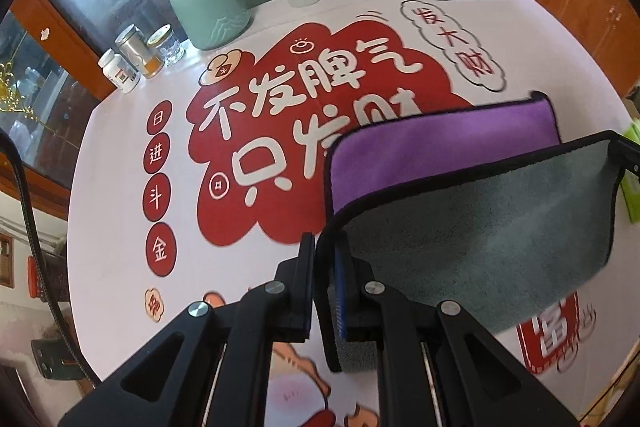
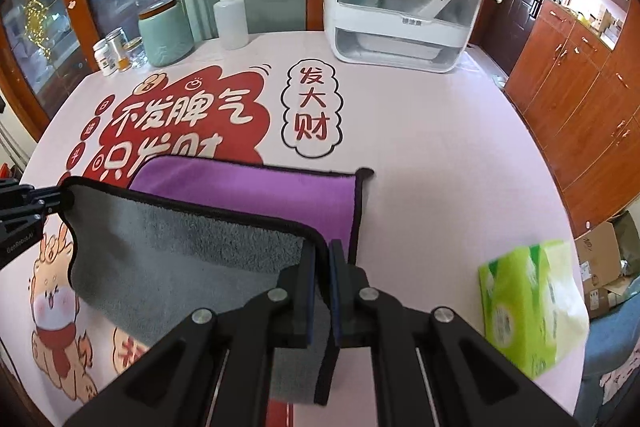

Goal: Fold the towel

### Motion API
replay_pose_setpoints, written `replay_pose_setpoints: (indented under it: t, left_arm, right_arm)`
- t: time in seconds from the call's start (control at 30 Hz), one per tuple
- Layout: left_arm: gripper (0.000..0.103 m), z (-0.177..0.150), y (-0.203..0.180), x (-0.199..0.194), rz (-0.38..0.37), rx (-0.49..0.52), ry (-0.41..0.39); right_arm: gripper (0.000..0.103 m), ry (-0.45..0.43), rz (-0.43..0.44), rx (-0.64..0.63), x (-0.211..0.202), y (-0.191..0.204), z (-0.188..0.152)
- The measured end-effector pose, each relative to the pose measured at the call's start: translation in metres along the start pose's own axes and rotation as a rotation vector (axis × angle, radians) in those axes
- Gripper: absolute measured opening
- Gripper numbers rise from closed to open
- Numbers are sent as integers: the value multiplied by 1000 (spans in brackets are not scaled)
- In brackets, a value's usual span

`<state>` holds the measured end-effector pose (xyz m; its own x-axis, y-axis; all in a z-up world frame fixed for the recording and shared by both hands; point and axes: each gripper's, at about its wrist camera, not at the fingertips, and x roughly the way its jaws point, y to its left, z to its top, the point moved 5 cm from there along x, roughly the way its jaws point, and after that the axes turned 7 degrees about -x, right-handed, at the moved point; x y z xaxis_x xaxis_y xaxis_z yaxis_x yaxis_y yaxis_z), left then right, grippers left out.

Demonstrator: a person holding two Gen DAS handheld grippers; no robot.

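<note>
The towel [image 1: 472, 227] is purple on one face, grey on the other, with black trim. Its near half is lifted off the table with the grey underside facing me; the purple far half [image 2: 248, 195] lies flat. My left gripper [image 1: 324, 279] is shut on the towel's near left corner. My right gripper [image 2: 322, 283] is shut on the near right corner. In the right wrist view the left gripper [image 2: 48, 205] shows at the left edge, holding the other corner. The lifted edge stretches between both grippers.
The table [image 2: 440, 147] has a pink cloth with red printed characters. At the back stand a white appliance [image 2: 400, 11], a squeeze bottle [image 2: 230, 15], a green jar [image 2: 166, 31] and small jars [image 1: 136, 59]. A green tissue pack [image 2: 528, 307] lies at the right.
</note>
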<state>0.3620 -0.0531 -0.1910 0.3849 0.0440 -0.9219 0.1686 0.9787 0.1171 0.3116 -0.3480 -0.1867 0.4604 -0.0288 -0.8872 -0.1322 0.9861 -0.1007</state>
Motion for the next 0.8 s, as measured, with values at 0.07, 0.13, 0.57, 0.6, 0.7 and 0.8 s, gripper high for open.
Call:
replay_pose_setpoints:
  t: [0.07,0.13,0.57,0.6,0.7,0.8]
  left_arm:
    - [7,6,-1,9,9,-9,4]
    - [7,12,-1,17,20,-17,8]
    - [7,41,-10,52,84,-30,5]
    - [7,41,-10,55,89,-31,8]
    - [7,44,-10,63,97,-40,17]
    - [7,46,-9,71,101,-47,28]
  right_arm:
    - [6,0,-1,0,9,-1,6]
    - [6,4,-1,4,18,-3,11]
    - [6,38,-7,29,62,-13,30]
    - [6,41,-8,28,65,-13,31]
    - [6,54,-12,23,73,-11,33]
    - [6,72,-17,20,82,-10,34]
